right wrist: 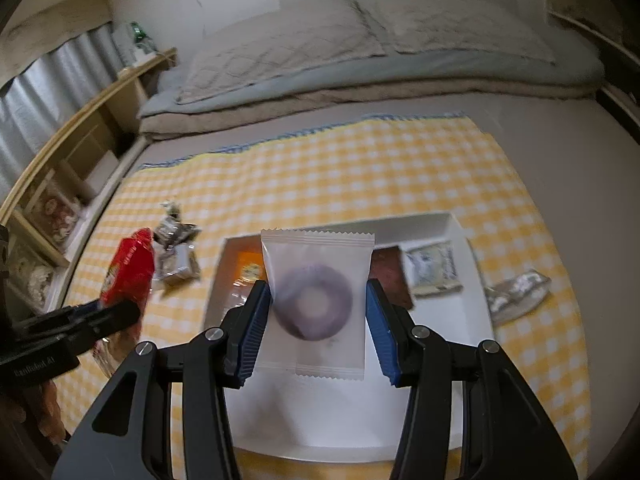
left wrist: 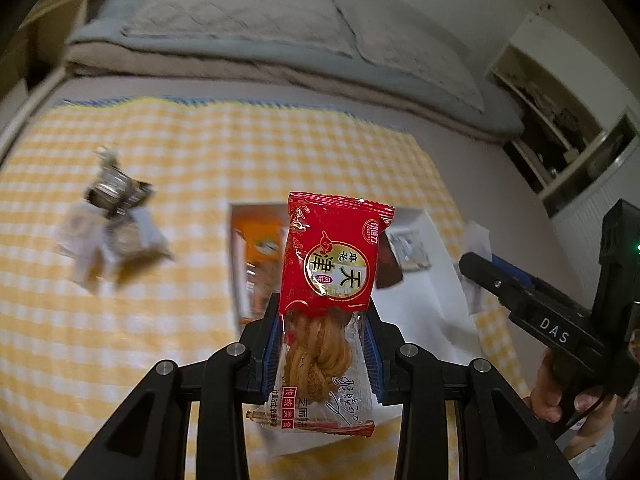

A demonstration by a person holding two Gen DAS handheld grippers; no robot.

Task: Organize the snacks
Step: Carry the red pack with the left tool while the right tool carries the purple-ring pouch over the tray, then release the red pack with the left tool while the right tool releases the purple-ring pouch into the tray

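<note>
My left gripper (left wrist: pixel 322 312) is shut on a red packet of twisted fried dough (left wrist: pixel 332 264) and holds it upright above the white tray (left wrist: pixel 432 292). The packet also shows in the right wrist view (right wrist: pixel 130 272). My right gripper (right wrist: pixel 318 300) is shut on a white frosted packet with a dark ring-shaped biscuit inside (right wrist: pixel 316 300), held over the tray (right wrist: pixel 460 320). In the tray lie an orange packet (right wrist: pixel 248 268), a brown packet (right wrist: pixel 390 276) and a pale green-white packet (right wrist: pixel 432 268).
A pile of loose snack packets (left wrist: pixel 112 236) lies on the yellow checked cloth (left wrist: pixel 200 160) left of the tray. Another packet (right wrist: pixel 516 292) lies right of the tray. Folded bedding (right wrist: pixel 360 52) is behind; a wooden shelf (right wrist: pixel 76 152) stands at left.
</note>
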